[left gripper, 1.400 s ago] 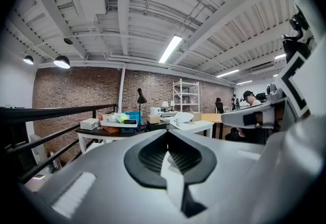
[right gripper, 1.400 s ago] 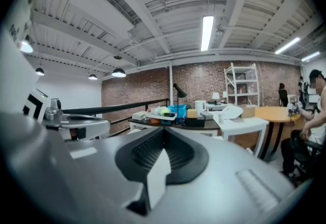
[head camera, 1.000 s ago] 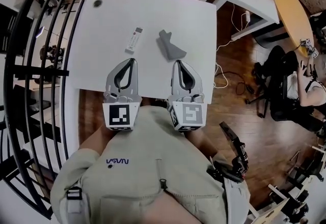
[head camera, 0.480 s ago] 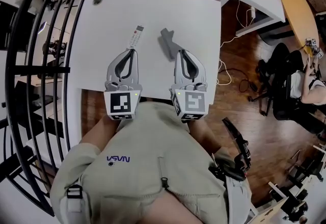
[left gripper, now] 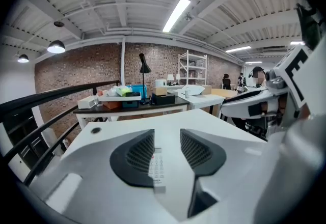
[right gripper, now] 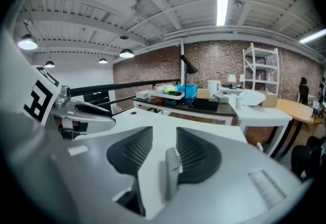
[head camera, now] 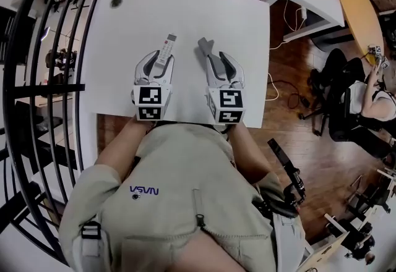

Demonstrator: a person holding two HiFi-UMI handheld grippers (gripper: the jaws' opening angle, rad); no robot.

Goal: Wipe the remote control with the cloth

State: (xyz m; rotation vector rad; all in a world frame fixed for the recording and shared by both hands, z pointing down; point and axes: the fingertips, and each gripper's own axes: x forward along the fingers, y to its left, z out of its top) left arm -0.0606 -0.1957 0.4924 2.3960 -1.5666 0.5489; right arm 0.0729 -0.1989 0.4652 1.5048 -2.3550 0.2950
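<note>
A slim white remote control (head camera: pixel 167 43) lies on the white table (head camera: pixel 247 29), and a crumpled grey cloth (head camera: pixel 203 46) lies to its right. My left gripper (head camera: pixel 158 58) is low over the table; its jaws have just been opening and stand apart around the remote's near end. In the left gripper view the remote (left gripper: pixel 157 166) lies between the dark pads (left gripper: pixel 136 154), nearer the left one, with a gap showing. My right gripper (head camera: pixel 217 57) has also just been opening, and the cloth (right gripper: pixel 172 169) rises as a narrow strip between its pads (right gripper: pixel 193 154), ungripped.
A dark round grommet (head camera: pixel 116 2) sits in the table's far left corner. A black railing (head camera: pixel 37 79) runs along the left. Desks with boxes and a lamp (left gripper: pixel 127 98) stand beyond the table. A seated person (head camera: pixel 371 104) is at the far right.
Both grippers have moved forward and down over the table, and their jaws have gone from shut to apart. The remote now lies between the left jaws, the cloth between the right ones.
</note>
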